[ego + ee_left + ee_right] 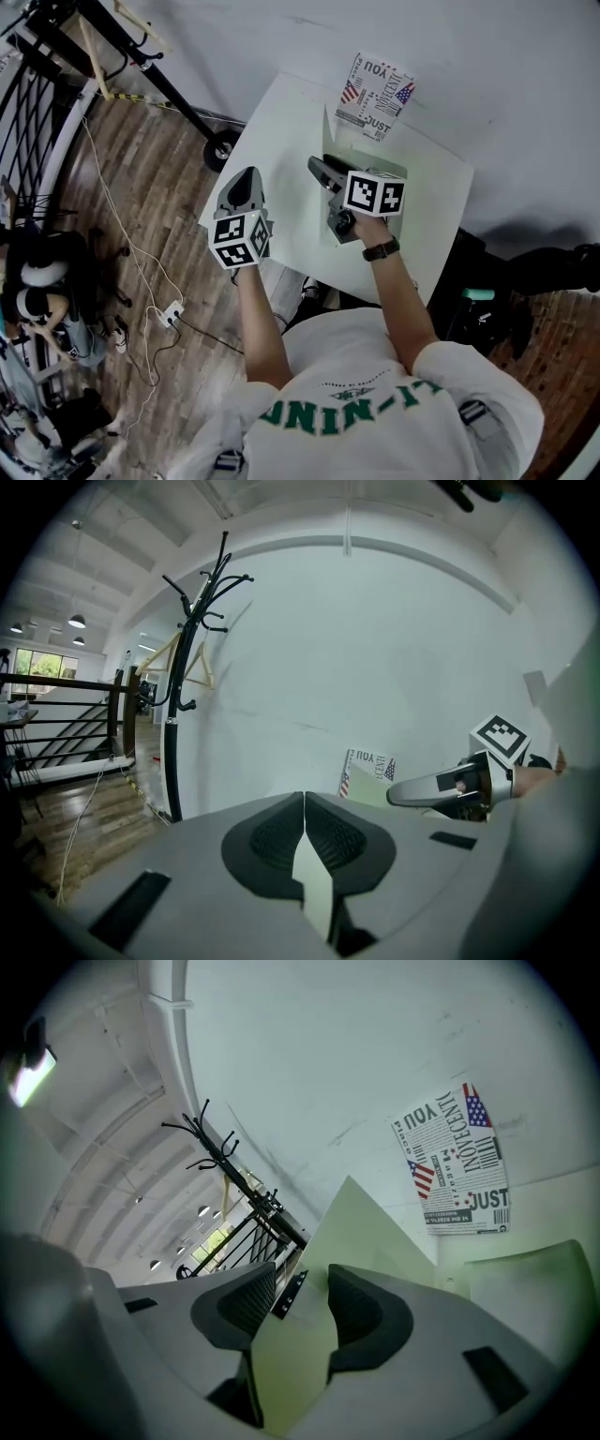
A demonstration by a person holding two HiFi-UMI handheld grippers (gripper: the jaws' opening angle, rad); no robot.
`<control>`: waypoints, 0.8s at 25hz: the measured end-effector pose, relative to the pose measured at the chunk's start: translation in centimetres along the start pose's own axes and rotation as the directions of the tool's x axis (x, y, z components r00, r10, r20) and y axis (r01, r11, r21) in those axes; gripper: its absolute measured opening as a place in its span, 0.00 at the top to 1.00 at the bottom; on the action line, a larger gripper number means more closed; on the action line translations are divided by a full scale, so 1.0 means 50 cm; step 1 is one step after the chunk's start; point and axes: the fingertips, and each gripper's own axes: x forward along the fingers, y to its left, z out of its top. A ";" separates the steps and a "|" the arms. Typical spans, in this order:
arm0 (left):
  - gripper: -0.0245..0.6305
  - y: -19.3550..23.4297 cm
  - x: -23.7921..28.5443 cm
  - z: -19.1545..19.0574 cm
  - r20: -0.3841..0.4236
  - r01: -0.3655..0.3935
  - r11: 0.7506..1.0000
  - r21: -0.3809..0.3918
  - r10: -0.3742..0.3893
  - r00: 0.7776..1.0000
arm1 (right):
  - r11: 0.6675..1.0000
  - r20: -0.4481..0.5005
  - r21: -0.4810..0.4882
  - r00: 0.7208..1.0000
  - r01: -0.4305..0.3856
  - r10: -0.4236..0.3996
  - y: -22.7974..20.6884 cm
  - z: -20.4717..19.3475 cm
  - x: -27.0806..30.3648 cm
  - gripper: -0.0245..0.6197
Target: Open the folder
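A pale green folder [361,150] lies on the white table [281,122], its cover [366,1232] lifted at a slant. My right gripper [319,167] reaches to the folder's left edge. In the right gripper view its jaws [302,1302] stand apart with the thin cover running between them, and the pads do not press on it. My left gripper [246,178] hovers over the table's left edge, apart from the folder. In the left gripper view its pads [305,832] meet with nothing held, and the right gripper [403,794] shows off to the right.
A printed sheet with flags [376,96] leans on the white wall behind the table. A black coat rack [192,667] stands to the left, its wheeled base [223,150] by the table corner. Cables and a power strip [172,314] lie on the wooden floor.
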 end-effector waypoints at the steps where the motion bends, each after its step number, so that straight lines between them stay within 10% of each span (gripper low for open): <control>1: 0.93 0.004 -0.003 -0.005 -0.002 -0.006 1.000 -0.005 0.006 1.000 | 1.000 0.003 -0.001 1.000 -0.013 0.013 0.007 -0.003 0.008 0.66; 20: 0.93 0.089 -0.054 -0.078 -0.049 -0.121 0.989 -0.079 0.117 0.992 | 0.973 -0.026 0.058 0.974 -0.222 0.224 0.052 -0.098 0.130 0.69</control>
